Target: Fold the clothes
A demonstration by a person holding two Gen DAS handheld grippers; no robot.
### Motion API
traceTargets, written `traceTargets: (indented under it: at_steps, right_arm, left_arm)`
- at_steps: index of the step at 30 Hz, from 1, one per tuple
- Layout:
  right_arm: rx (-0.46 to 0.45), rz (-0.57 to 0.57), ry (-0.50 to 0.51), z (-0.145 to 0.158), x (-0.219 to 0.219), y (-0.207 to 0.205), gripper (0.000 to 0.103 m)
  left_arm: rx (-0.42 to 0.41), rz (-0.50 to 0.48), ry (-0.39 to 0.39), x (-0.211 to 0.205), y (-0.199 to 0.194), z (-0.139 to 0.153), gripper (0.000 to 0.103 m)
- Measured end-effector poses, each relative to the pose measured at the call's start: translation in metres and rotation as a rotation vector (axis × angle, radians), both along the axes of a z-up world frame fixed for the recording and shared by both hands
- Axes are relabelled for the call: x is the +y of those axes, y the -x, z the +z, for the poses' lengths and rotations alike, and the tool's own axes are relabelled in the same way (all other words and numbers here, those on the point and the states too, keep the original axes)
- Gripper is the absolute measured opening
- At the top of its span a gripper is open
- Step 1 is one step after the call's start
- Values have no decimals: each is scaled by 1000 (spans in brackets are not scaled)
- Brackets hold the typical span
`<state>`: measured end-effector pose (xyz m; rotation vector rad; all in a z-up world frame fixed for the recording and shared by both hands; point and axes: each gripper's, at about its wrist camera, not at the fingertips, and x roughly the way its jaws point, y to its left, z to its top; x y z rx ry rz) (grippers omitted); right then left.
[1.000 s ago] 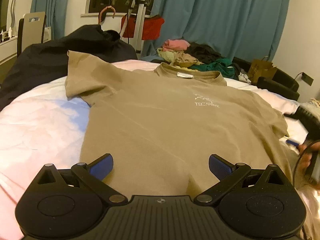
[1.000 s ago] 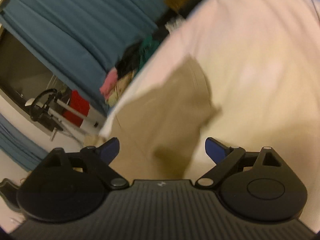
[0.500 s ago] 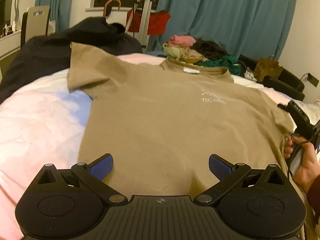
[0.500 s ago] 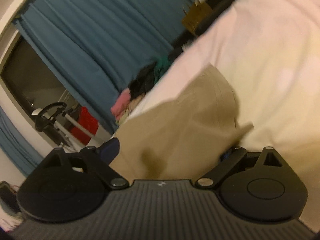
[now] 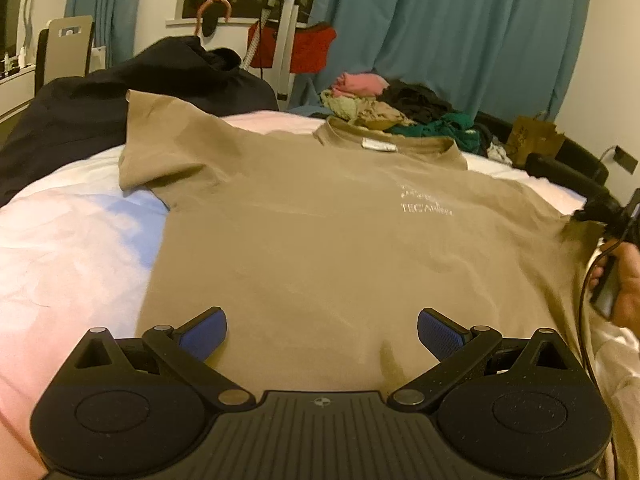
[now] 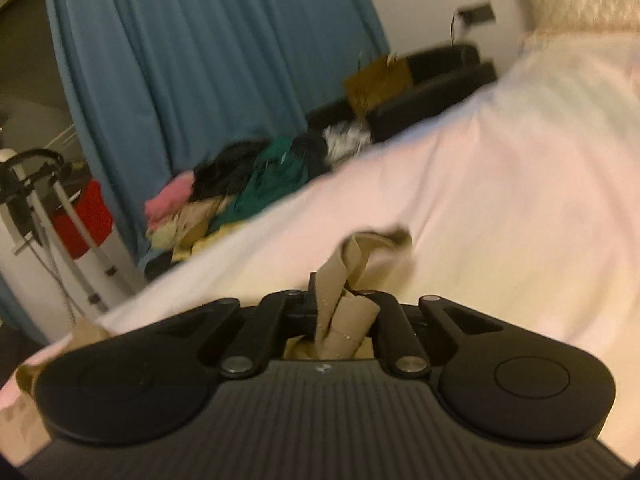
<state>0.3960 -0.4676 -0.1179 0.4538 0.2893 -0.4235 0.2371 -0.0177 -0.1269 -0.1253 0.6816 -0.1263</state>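
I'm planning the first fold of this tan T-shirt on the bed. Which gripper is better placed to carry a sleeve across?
Right. The right gripper has just closed on the tan T-shirt's sleeve, fabric bunched between its jaws. The left gripper hangs open over the hem, gripping nothing.

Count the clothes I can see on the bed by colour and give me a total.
Tan: 1, the t-shirt, spread flat with one sleeve in the right claw
Dark navy: 1, the jacket
Mixed heap beyond the collar: too jumbled to count
Total: 2 separate garments, plus the heap
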Motion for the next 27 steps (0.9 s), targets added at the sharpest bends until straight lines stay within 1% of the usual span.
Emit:
traceTargets:
  at_steps: [5, 8, 9, 11, 13, 15, 18, 22, 25, 27]
  right_arm:
    - [3, 18, 153, 63, 31, 7, 9]
    - [3, 54, 251, 94, 68, 9, 9]
    - [1, 72, 287, 103, 84, 10, 9]
    - [-2, 123, 359, 116, 121, 6, 9]
    - [1, 189, 407, 121, 157, 0, 9]
    - [4, 255, 454, 125, 193, -6, 9]
    - [45, 362, 509, 119, 248, -22, 9]
    - [119, 482, 541, 85, 312, -42, 9]
    - [176, 520, 576, 56, 338, -54, 9]
    - [193, 519, 555, 43, 340, -58, 10]
  left_arm:
    - [-11, 6, 47, 14, 12, 14, 103]
    - [-32, 14, 43, 24, 21, 23, 103]
    - [-31, 21, 54, 29, 22, 25, 103]
    - [-20, 38, 88, 39, 23, 28, 103]
    - [-1, 54, 122, 48, 21, 28, 103]
    - [14, 67, 139, 57, 18, 28, 103]
    - [29, 87, 149, 69, 16, 27, 103]
    - [40, 123, 169, 83, 16, 21, 103]
    - [63, 152, 178, 90, 11, 15, 103]
    - [60, 159, 172, 91, 8, 13, 103]
